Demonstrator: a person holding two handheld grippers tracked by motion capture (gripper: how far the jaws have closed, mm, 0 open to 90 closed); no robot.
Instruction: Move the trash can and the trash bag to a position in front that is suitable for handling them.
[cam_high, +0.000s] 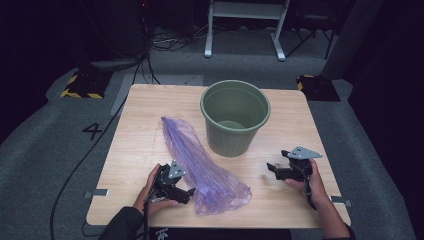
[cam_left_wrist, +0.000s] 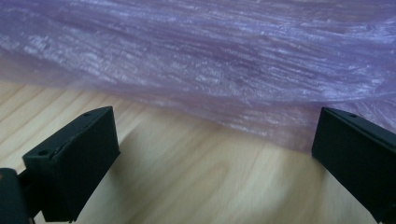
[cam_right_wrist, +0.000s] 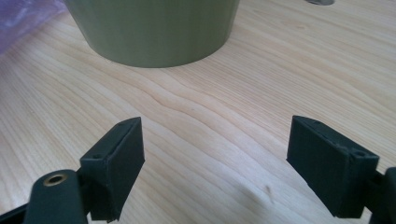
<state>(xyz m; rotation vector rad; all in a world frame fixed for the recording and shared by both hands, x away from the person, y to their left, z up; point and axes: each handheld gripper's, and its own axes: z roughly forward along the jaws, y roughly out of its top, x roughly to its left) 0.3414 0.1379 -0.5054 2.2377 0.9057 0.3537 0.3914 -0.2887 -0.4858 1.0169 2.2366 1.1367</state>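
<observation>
Left hand-held gripper (cam_high: 190, 192) spread beside purple bag (cam_high: 200, 162), right hand-held gripper (cam_high: 270, 167) spread near green bin (cam_high: 235, 119), bag's far end cut off

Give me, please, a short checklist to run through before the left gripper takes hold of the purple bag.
1. Left gripper open: ok.
2. Purple bag right ahead of its jaws: ok.
3. Bag edge between the jaws: not ok, it lies just beyond them.
4. Right gripper open and free: ok.
5. Green bin upright with nothing in it: ok.
6. Bag's opening found: cannot tell.
</observation>
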